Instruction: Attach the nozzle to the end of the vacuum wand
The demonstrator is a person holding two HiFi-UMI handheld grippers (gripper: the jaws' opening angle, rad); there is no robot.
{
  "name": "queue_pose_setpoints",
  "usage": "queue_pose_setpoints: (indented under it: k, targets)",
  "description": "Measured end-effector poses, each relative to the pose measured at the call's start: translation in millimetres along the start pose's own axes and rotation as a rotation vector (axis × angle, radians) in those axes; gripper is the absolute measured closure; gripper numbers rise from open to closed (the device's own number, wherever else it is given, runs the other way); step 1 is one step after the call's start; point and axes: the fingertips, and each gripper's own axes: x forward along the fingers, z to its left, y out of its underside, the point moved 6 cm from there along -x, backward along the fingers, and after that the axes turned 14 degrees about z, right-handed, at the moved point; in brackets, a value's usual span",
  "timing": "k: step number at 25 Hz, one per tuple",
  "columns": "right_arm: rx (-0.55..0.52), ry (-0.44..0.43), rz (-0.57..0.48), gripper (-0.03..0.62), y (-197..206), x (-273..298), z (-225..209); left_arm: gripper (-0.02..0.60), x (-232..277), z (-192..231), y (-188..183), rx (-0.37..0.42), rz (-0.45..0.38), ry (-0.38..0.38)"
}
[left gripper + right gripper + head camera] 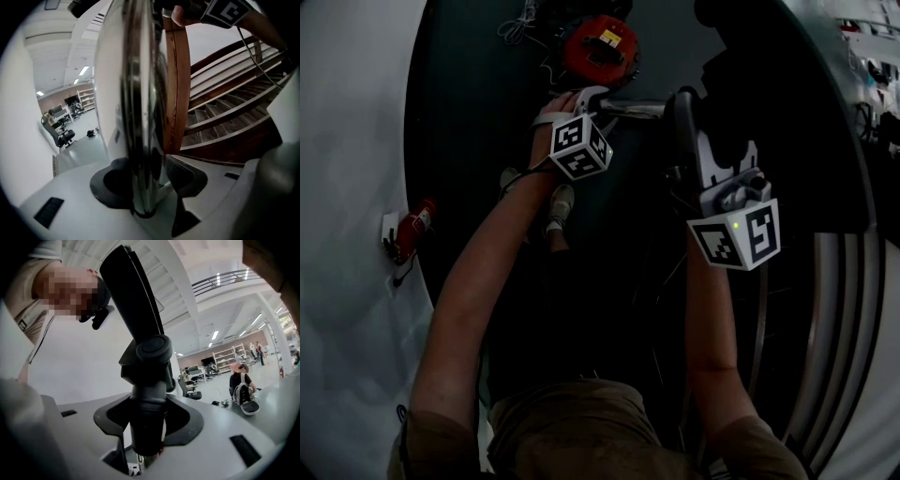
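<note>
In the dim head view a chrome vacuum wand (633,110) lies across between my two grippers. My left gripper (587,97) is at its left end. In the left gripper view the wand (138,93) runs straight up between the jaws of this gripper (147,187); the pads stand close beside it and do not seem to press. My right gripper (686,114) is shut on a black nozzle (681,127) at the wand's right end. In the right gripper view the nozzle (145,362), with a round joint, rises from between the jaws of that gripper (147,430).
A red vacuum cleaner (598,49) sits on the dark floor beyond the grippers. A small red object (411,230) lies at the left on the white surface. Stair rails (825,328) curve at the right; a wooden handrail (176,84) is close behind the wand. A seated person (243,390) is far off.
</note>
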Motion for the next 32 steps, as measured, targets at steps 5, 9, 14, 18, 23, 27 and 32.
queue_pose_setpoints:
  k: [5,9,14,18,23,27,32]
  targets:
    - [-0.111,-0.118,0.023,0.413,-1,55,66,0.348,-63,30,72,-0.266,-0.088,-0.074]
    - [-0.155,-0.185,0.057,0.413,-11,101,119,0.348,-128,51,141,-0.481,-0.144,-0.138]
    - [-0.234,-0.31,0.128,0.413,6,181,201,0.348,-217,79,232,-0.678,-0.175,-0.254]
    - [-0.327,-0.405,0.231,0.413,41,259,281,0.348,-277,94,301,-0.812,-0.177,-0.325]
    - [-0.426,-0.539,0.36,0.413,103,357,393,0.348,-335,104,383,-0.905,-0.156,-0.416]
    - [-0.496,-0.573,0.478,0.413,160,411,468,0.349,-370,92,436,-0.999,-0.144,-0.475]
    - [-0.562,-0.594,0.604,0.414,212,449,529,0.35,-398,60,472,-1.084,-0.13,-0.506]
